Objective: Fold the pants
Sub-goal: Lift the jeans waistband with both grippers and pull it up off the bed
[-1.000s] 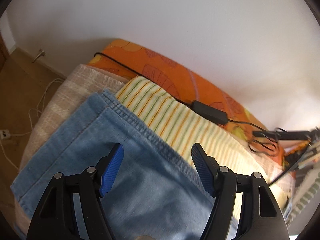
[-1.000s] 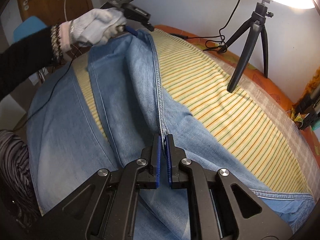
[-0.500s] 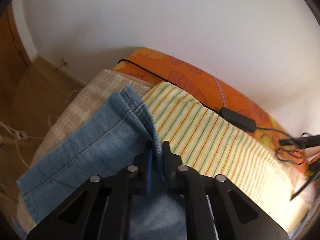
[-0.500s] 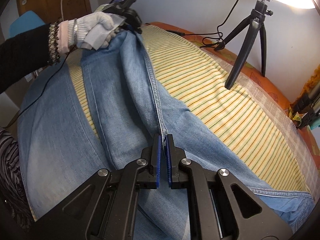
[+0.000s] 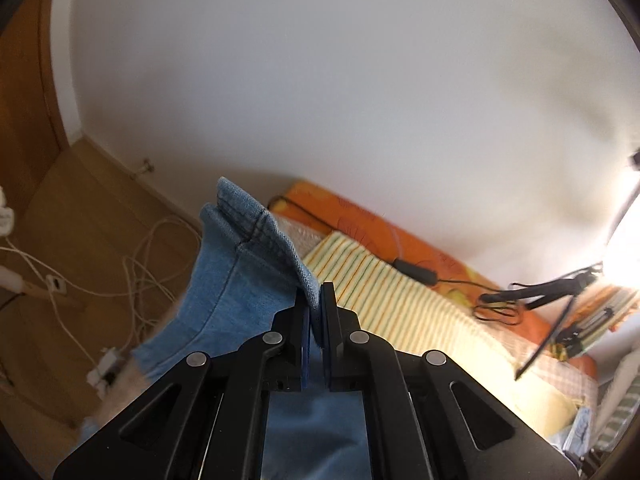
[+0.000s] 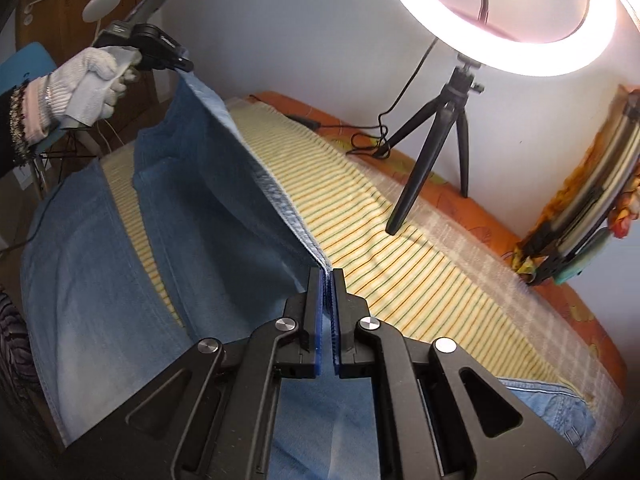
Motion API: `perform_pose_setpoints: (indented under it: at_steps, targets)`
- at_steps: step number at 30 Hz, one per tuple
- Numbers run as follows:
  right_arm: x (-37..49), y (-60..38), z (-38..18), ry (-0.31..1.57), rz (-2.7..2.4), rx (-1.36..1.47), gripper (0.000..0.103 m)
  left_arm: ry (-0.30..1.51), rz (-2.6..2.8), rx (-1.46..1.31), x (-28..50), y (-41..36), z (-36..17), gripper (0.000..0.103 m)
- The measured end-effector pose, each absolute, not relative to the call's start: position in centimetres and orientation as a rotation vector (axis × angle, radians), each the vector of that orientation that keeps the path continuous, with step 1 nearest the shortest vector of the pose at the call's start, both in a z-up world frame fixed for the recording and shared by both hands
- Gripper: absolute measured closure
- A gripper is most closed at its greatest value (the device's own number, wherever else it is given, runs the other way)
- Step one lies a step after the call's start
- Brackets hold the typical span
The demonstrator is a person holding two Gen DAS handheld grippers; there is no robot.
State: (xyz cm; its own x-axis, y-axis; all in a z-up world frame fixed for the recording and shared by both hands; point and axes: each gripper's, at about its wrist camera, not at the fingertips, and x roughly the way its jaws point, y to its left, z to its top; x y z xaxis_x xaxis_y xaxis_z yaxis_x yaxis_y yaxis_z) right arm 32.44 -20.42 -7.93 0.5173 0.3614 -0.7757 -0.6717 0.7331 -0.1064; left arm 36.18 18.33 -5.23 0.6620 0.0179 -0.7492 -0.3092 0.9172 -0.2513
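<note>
Lifted since half a second ago: pants (image 6: pixel 188 216) leg raised off the bed, outer edge now stretched taut in the air between the two grippers instead of lying on the striped sheet. Hem end hoisted well above the mattress in the left wrist view, floor and white cables (image 5: pixel 132 264) now showing beyond it.

Light blue denim, spread lengthwise over the near-left part of the bed, waistband end (image 6: pixel 560 404) at the near right. One leg flat at the far left of the fabric; the other pulled up into a ridge, seam edge running from near centre up to the far left.

Left gripper (image 5: pixel 314 300) pinched tight on the hem, jaws narrow, folded cuff (image 5: pixel 256 240) sticking up past the blue pads. Same gripper seen from the right wrist view at far left (image 6: pixel 182 66), gripped by a white-gloved hand (image 6: pixel 90 80). Right gripper (image 6: pixel 327 280) clamped on the seam edge further along the leg, jaws almost together with denim between.

Underneath, yellow striped sheet (image 6: pixel 400 256) over a pale checked blanket (image 6: pixel 500 256) and orange patterned cover (image 6: pixel 520 240). Black tripod (image 6: pixel 436 140) standing on the bed at the far side, lit ring light (image 6: pixel 500 20) above it, black cable (image 6: pixel 372 136) trailing along the far edge. White wall (image 5: pixel 320 80) behind, wooden door (image 5: pixel 24 80) at far left.
</note>
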Motion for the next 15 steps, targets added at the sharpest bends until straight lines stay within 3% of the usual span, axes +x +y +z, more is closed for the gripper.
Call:
perform_pose_setpoints:
  at_steps: [7,15]
  targets:
    - [25.7,-21.4,-4.7,0.747,0.661,-0.447,0.099,0.753,0.164,-0.391,28.9,19.3,-1.0,0.1]
    - [15.8,-21.8,-5.4,0.735,0.74,-0.523,0.099,0.713,0.169,-0.456,18.5,20.3,-4.0,0.1]
